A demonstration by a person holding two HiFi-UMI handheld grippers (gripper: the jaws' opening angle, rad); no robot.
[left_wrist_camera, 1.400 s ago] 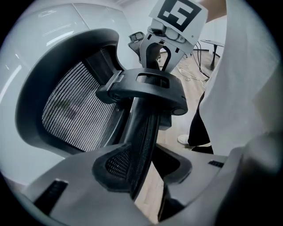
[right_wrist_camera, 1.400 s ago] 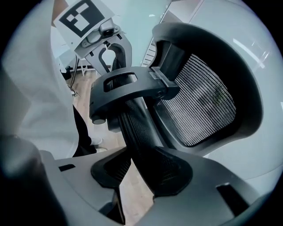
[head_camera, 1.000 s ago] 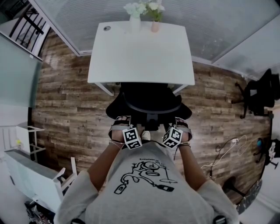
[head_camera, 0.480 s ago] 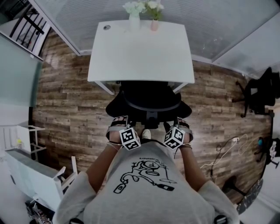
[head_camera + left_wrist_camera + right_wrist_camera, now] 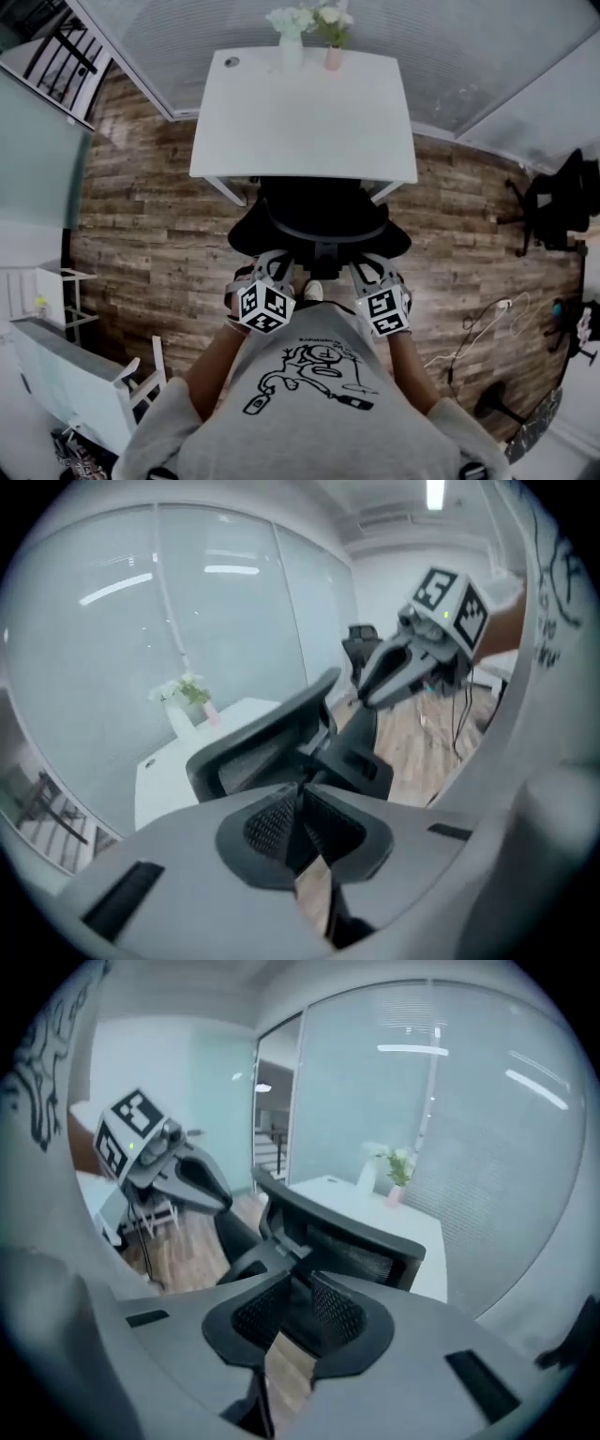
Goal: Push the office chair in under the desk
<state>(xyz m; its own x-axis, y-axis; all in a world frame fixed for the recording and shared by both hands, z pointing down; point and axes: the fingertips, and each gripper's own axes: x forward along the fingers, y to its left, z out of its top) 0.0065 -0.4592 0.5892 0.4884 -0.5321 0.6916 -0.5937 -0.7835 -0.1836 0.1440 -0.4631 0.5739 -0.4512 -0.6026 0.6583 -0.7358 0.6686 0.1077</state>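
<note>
Hovering left gripper and right gripper near chair back, under desk; jaws just closing: left together, right narrow, both empty.

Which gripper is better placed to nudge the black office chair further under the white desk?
Left, marginally. Both grippers' jaws just closed further, empty, behind the black mesh office chair; the left gripper shut into one blunt tip, the right gripper slightly open.

The right claw, its grey jaws just closed to a narrow gap with nothing between them, points at a black mesh-backed office chair standing before a white worktop. The left claw hovers alongside.
</note>
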